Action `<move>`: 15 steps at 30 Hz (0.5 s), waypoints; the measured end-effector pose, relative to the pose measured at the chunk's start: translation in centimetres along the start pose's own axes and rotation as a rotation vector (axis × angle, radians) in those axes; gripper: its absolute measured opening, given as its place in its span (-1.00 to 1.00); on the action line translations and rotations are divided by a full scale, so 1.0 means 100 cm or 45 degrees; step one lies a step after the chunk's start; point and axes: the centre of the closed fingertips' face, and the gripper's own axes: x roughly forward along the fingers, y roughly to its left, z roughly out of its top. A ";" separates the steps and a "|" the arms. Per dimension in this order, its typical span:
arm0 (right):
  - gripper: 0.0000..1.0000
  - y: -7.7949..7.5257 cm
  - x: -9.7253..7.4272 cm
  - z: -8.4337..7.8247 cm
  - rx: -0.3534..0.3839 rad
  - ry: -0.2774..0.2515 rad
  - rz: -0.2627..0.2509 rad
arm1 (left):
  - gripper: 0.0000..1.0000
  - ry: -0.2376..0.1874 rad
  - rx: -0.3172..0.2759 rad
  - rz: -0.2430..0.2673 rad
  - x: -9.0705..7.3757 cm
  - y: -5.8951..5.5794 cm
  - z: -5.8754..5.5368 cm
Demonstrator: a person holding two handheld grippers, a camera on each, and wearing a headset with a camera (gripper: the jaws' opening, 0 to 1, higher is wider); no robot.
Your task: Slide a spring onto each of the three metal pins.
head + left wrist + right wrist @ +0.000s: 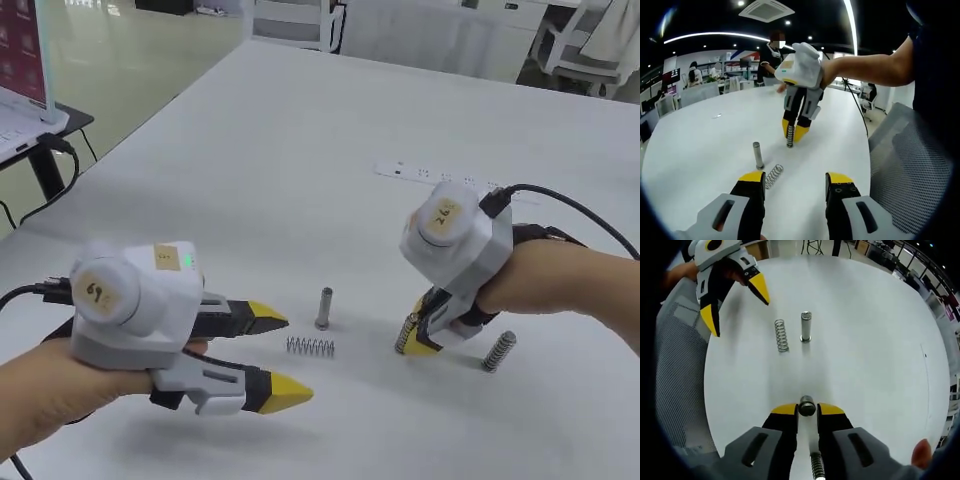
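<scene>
The right tongs (416,342) are clamping a spring-sleeved pin (789,135), its lower end touching the white desk (300,150). The left tongs (280,353) are hanging released near a loose spring (310,346) lying just beside a bare upright pin (324,307). That pin is probably next, calling for the coil to be lifted and lined up over the pin-top.

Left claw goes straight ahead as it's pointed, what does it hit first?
Probably the loose coiled metal spring lying just ahead of the open left claw; the upright grey metal pin stands beyond it. Claw height unclear.
</scene>
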 end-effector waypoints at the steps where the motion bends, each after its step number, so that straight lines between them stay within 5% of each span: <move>1: -0.73 0.000 -0.001 0.000 -0.002 -0.002 -0.003 | -0.16 0.000 0.000 0.000 0.000 0.000 0.000; 15: -0.54 0.003 -0.008 0.019 -0.031 -0.069 -0.021 | -0.16 0.004 0.005 0.001 -0.001 -0.001 0.000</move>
